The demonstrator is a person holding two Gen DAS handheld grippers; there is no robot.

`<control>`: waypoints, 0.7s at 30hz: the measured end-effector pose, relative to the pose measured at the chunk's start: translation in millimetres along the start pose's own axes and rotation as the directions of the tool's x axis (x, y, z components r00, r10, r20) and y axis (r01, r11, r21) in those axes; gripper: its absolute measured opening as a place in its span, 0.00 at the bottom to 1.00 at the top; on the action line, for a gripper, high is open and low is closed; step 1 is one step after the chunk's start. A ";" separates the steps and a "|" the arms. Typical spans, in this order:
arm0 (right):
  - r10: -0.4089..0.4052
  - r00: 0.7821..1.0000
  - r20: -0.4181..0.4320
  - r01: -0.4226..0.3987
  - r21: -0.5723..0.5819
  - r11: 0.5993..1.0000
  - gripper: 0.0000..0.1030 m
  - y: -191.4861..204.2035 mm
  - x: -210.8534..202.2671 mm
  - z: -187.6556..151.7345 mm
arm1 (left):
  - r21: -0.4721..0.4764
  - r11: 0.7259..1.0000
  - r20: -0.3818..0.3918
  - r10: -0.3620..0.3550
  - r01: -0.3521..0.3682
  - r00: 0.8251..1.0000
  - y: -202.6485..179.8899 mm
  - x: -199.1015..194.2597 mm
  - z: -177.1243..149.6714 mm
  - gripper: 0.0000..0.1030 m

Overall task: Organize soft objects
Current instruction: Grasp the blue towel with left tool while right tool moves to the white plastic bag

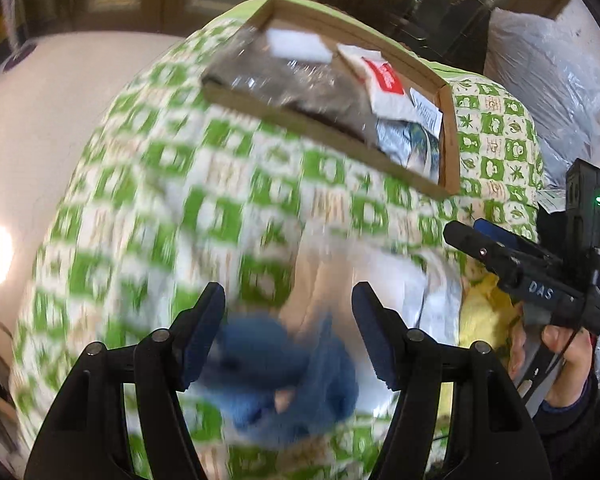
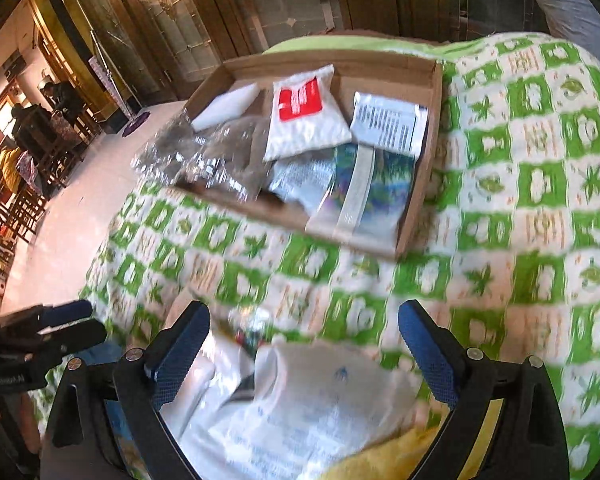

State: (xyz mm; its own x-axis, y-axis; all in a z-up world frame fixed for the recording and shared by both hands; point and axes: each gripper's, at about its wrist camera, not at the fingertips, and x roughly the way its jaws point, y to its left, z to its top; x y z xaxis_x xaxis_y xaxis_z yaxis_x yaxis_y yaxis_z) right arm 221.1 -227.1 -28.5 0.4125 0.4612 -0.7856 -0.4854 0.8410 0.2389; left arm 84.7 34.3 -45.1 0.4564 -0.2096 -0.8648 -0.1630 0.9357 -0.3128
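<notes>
The left gripper is spread over a blue toy; the right gripper, spread, hangs above white packets, with bare cloth before the box.

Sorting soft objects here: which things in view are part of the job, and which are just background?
Part of the job:
- blue soft toy
- yellow soft item
- white plastic packet
- cardboard box, holding the red-label pouch and white foam block

Just lying about:
- green checked cloth
- wooden chairs
- clear plastic sheeting
</notes>
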 end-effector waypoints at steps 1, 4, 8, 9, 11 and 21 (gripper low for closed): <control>0.001 1.000 -0.006 -0.001 0.000 1.000 0.94 0.9 0.2 -3.4 | -0.005 1.000 0.008 0.004 -0.004 1.000 1.2 -3.1 -8.0 0.63; -0.001 1.000 -0.018 0.001 -0.010 1.000 0.94 3.2 -2.1 -12.2 | 0.002 0.999 0.042 0.042 -0.043 0.998 -1.2 -11.1 -23.5 0.63; 0.000 1.000 -0.029 0.000 -0.012 1.000 0.94 6.8 -2.9 -19.0 | -0.009 0.998 0.052 0.066 -0.065 0.996 -0.8 -16.2 -31.6 0.63; 0.002 1.000 -0.031 -0.002 -0.012 1.000 0.94 8.3 -3.5 -20.6 | -0.010 0.998 0.053 0.068 -0.068 0.996 -0.3 -17.4 -33.2 0.63; 0.001 0.999 -0.032 -0.002 -0.019 1.000 0.94 11.7 -4.7 -23.9 | -0.008 0.997 0.055 0.079 -0.078 0.995 -0.4 -18.5 -37.8 0.66; -0.003 0.999 -0.033 0.002 -0.039 0.999 0.95 26.1 -11.7 -41.8 | 0.043 0.971 -0.027 0.238 -0.236 0.971 -5.7 28.0 -37.0 0.92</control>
State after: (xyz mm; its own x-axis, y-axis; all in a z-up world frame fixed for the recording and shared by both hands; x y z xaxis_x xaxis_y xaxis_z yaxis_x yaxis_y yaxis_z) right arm 171.4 -222.4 -37.0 0.3879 0.4491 -0.8049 -0.5148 0.8299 0.2150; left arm 66.1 12.6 -82.1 0.3808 0.0112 -0.9246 -0.2284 0.9701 -0.0823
